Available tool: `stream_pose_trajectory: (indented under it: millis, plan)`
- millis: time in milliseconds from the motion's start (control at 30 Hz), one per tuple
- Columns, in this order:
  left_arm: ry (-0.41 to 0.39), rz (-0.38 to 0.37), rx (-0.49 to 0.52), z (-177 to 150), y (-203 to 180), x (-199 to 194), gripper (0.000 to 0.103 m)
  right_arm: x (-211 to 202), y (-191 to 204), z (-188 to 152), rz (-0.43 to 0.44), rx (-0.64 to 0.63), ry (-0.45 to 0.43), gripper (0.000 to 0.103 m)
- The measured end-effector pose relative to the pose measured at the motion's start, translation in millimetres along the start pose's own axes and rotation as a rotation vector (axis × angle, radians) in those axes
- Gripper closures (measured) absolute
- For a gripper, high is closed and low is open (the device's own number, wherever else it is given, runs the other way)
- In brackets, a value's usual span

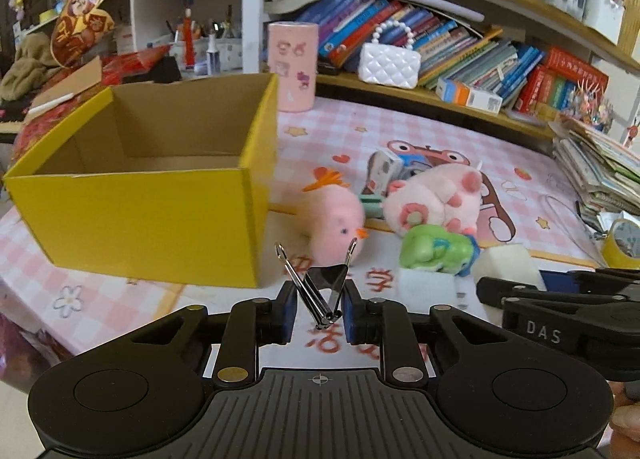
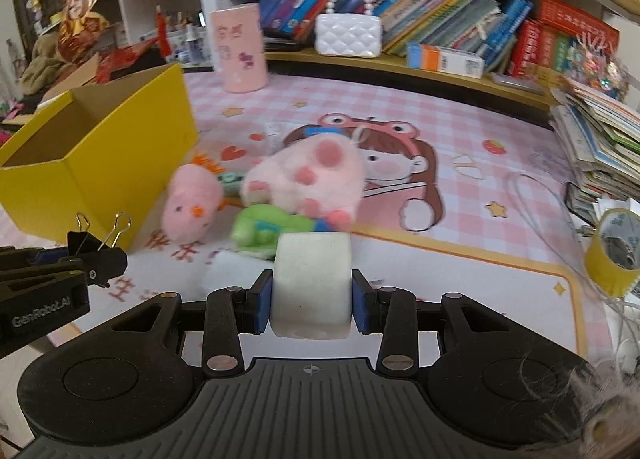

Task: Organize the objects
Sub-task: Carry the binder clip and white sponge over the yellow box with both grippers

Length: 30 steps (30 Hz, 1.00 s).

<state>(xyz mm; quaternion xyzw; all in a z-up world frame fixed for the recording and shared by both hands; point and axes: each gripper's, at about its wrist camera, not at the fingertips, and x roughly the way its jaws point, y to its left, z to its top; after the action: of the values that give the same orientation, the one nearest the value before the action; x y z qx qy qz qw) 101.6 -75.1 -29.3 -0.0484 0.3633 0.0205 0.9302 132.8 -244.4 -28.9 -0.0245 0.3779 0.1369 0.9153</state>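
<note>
So far the yellow box (image 1: 132,215) on the bench's left looks empty as far as its inside shows. Left gripper (image 1: 319,309) jaws clench one binder clip (image 1: 320,287); right gripper (image 2: 312,305) jaws clamp one white block (image 2: 312,283). Near the box lie two pink plushies (image 2: 192,205), one green toy (image 2: 264,229).

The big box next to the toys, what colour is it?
The box is yellow outside, plain brown cardboard inside; the left wrist view shows it best.

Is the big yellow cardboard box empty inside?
Seems empty. The yellow cardboard box is open-topped, and only bare brown walls and floor show in the left wrist view; its near wall hides the front of the floor.
</note>
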Motion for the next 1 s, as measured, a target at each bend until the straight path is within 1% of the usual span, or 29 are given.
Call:
stream_pose_trajectory:
  millis: [267,467,600,800,1000]
  plan:
    - [-0.023,-0.018,-0.005,-10.3,60.8,-26.7,0.081,-9.1,65.5,-2.2,-0.016,-0.034,-0.019,0.067]
    - [-0.032,-0.026,-0.015,-20.8,107.1,-44.8,0.081,-16.5,122.1,-11.3,-0.005,-0.093,-0.014,0.067]
    - [-0.034,-0.036,-0.013,-26.6,133.7,-53.6,0.081,-20.0,153.7,-19.3,-0.001,-0.109,-0.013,0.067]
    - [-0.048,-0.044,0.035,-32.8,166.2,-67.3,0.081,-23.2,192.0,-30.4,0.002,-0.058,-0.017,0.067]
    - [-0.059,-0.036,0.066,-38.9,192.1,-80.7,0.081,-25.0,214.7,-34.1,0.002,0.022,-0.026,0.067]
